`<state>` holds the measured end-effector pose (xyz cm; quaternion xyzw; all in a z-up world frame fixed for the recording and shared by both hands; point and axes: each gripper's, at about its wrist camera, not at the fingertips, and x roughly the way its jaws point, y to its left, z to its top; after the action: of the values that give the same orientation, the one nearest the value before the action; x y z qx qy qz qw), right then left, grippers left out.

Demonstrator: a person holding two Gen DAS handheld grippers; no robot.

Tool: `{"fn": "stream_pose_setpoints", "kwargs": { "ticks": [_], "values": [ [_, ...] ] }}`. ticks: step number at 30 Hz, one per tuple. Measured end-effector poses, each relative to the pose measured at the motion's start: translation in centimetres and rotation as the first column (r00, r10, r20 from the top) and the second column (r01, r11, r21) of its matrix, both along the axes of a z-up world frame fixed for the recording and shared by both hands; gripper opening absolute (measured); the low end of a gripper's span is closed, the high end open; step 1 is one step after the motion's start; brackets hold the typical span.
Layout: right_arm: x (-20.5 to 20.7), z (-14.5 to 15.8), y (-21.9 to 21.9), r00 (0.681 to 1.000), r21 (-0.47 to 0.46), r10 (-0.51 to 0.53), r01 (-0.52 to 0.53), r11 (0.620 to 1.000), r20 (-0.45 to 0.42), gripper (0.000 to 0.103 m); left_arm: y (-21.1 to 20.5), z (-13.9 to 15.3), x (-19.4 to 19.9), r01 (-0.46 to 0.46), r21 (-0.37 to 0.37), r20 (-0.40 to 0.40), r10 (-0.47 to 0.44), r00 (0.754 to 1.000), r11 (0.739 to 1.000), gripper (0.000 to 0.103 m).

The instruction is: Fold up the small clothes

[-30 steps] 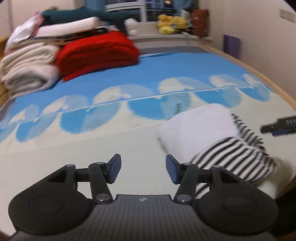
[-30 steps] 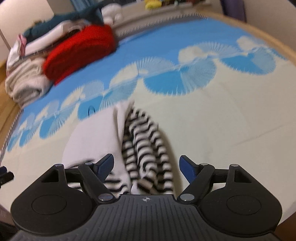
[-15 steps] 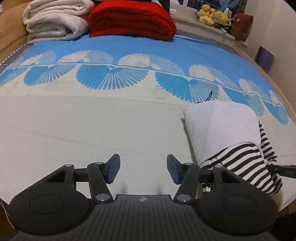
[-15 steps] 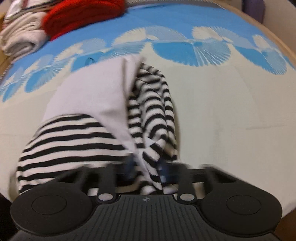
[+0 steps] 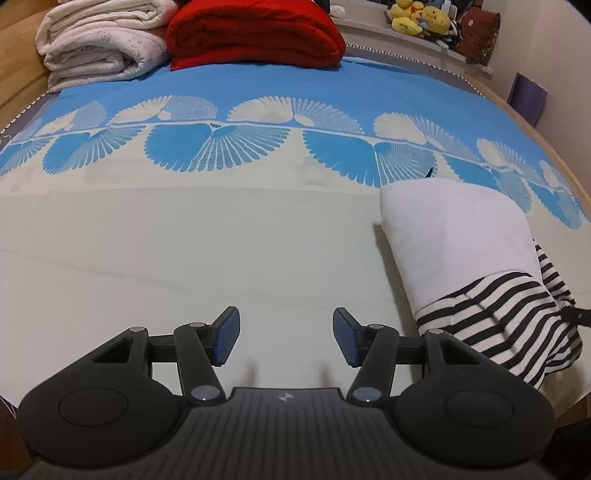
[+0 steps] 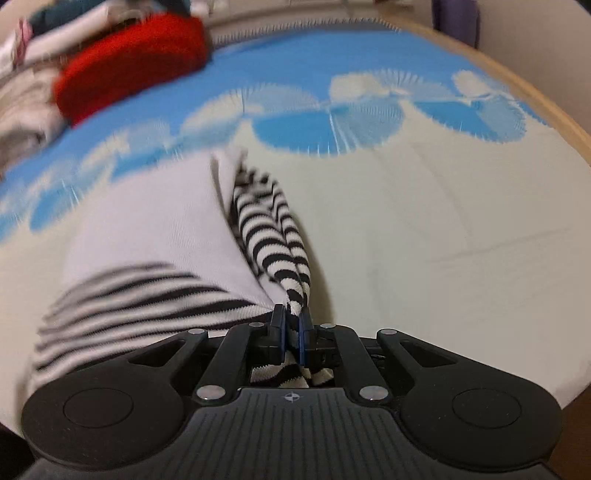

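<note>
A small garment, white with black-and-white striped parts [image 5: 454, 243], lies partly folded on the bed near its front right edge. My left gripper [image 5: 286, 341] is open and empty, low over bare sheet to the garment's left. In the right wrist view the garment [image 6: 162, 229] fills the left middle, and my right gripper [image 6: 291, 328] is shut on a striped fold of it at the near end. A bit of the right gripper [image 5: 580, 317] shows at the garment's right edge in the left wrist view.
The bed sheet [image 5: 184, 240] is cream in front and blue with fan patterns behind. A folded red blanket [image 5: 255, 33] and white blankets [image 5: 99, 40] sit at the far side. Plush toys [image 5: 421, 20] sit on a ledge. The bed's wooden edge [image 6: 535, 107] runs along the right.
My right gripper closed from open onto the garment's striped fold. My left gripper swung left, away from the garment, and stays open.
</note>
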<state>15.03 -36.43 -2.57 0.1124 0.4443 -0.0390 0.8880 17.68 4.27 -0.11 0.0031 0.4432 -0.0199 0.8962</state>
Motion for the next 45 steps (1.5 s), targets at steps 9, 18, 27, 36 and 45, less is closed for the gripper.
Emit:
{"fn": "stream_pose_setpoints", "kwargs": {
  "ticks": [9,18,27,36,45],
  "values": [
    [0.2,-0.3,0.6,1.0,-0.016,0.022,-0.022,1.0,-0.002,0.006,-0.3,-0.4,0.1,-0.003,0.011,-0.015,0.003,1.0,1.0,0.061],
    [0.0,-0.1,0.5,0.999,-0.019,0.031,-0.031,0.999,0.025,0.006,-0.4,-0.6,0.2,0.001,0.009,-0.024,-0.001,1.0,1.0,0.061],
    [-1.1,1.1,-0.2,0.993,0.017,0.023,-0.025,1.0,0.114,0.006,0.7,-1.0,0.8,-0.041,-0.126,-0.077,0.031,0.997,0.991,0.061],
    [-2.1,0.8,-2.1,0.997,0.101,-0.025,0.018,0.995,0.069,0.006,-1.5,-1.3,1.3,0.035,-0.464,-0.108,-0.096,0.989,0.885,0.085],
    [-1.5,-3.3,-3.7,0.989,0.113,-0.105,0.117,0.987,-0.106,0.005,-6.9,-6.1,3.1,0.0,-0.509,-0.278,-0.164,0.946,0.861,0.09]
  ]
}}
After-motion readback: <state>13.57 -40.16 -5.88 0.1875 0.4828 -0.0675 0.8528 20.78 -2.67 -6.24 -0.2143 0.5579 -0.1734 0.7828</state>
